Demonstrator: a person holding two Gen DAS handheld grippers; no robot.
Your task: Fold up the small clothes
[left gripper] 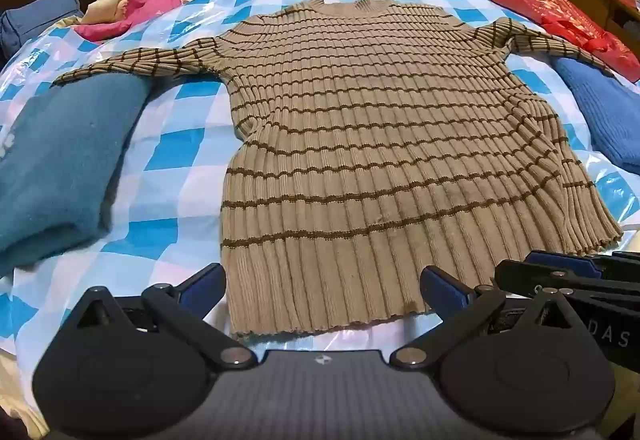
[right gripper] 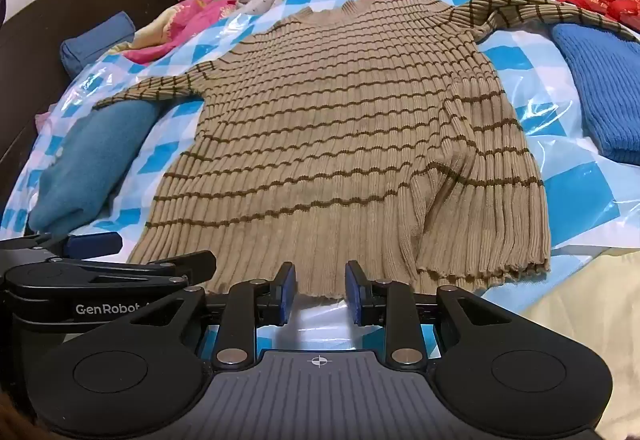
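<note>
A tan ribbed sweater (left gripper: 360, 128) with thin brown stripes lies flat on the bed, neck at the far end and both sleeves spread sideways. My left gripper (left gripper: 324, 286) hovers over the near hem towards its left corner, jaws wide open and nothing between the pads. To its right, my right gripper (right gripper: 321, 292) sits at the hem's edge. Its blue pads (right gripper: 286, 292) stand a narrow gap apart and press on nothing. From the right wrist view the sweater (right gripper: 340, 144) fills the middle, and the left gripper (right gripper: 148, 252) shows low at the left.
A blue-and-white checked plastic sheet (left gripper: 176, 144) covers the bed. A folded teal garment (left gripper: 60, 160) lies under the left sleeve, a blue knit (left gripper: 604, 112) under the right one. A red bag (left gripper: 560, 12), pink bedding (left gripper: 136, 8) and a dark headboard (right gripper: 60, 0) lie beyond.
</note>
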